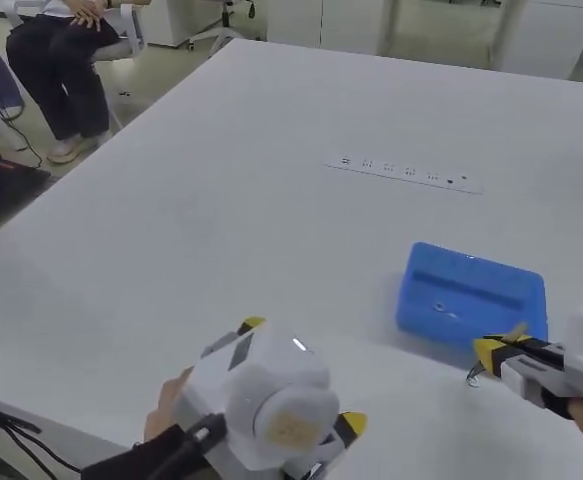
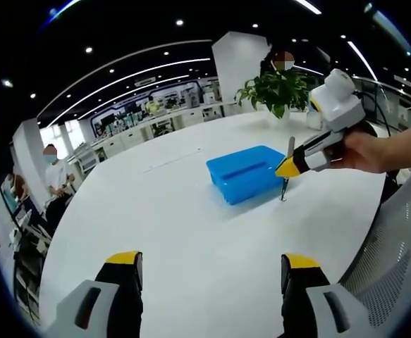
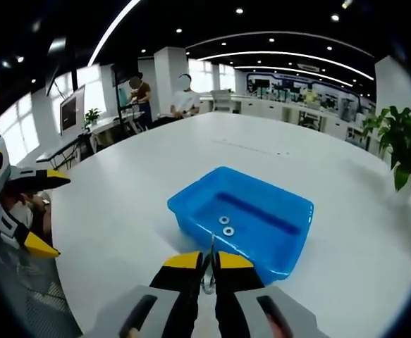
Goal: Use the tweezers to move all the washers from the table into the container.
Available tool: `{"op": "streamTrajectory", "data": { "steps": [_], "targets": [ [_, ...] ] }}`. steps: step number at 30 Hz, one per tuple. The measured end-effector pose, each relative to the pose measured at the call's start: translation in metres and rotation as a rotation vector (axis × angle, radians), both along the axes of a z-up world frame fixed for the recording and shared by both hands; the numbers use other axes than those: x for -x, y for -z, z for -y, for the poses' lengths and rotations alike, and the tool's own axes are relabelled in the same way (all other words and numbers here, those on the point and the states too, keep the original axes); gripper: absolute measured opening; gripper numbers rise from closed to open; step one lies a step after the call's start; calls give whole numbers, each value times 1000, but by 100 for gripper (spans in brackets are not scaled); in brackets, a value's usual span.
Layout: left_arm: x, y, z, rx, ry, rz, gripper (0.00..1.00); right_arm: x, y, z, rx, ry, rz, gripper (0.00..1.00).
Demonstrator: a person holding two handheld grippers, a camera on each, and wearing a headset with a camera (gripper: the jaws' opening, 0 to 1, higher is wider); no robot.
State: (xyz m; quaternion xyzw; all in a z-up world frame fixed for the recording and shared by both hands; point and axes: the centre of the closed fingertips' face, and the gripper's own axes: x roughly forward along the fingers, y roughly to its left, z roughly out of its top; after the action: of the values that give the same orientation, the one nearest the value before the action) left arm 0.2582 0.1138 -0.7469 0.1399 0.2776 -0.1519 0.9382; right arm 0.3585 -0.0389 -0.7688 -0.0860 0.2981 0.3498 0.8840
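Observation:
A blue container sits on the white table toward the near right, with two washers lying inside it. My right gripper hovers just in front of the container's near edge, shut on thin metal tweezers. In the right gripper view the tweezers stick out between the closed jaws of the right gripper toward the container. Whether the tweezers hold a washer I cannot tell. My left gripper is open and empty over the table's near edge, left of the container.
A flush socket strip runs across the table behind the container. A person sits on a chair beyond the far left corner. Cables hang below the near left edge. A potted plant stands beyond the table.

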Motion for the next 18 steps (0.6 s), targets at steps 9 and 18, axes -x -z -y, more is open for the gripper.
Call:
{"op": "streamTrajectory", "data": {
  "steps": [9, 18],
  "targets": [
    [0, 1, 0, -3, 2, -3, 82, 3, 1, -1, -30, 15, -22, 4],
    [0, 1, 0, -4, 3, -3, 82, 5, 2, -1, -24, 17, -19, 4]
  ]
}}
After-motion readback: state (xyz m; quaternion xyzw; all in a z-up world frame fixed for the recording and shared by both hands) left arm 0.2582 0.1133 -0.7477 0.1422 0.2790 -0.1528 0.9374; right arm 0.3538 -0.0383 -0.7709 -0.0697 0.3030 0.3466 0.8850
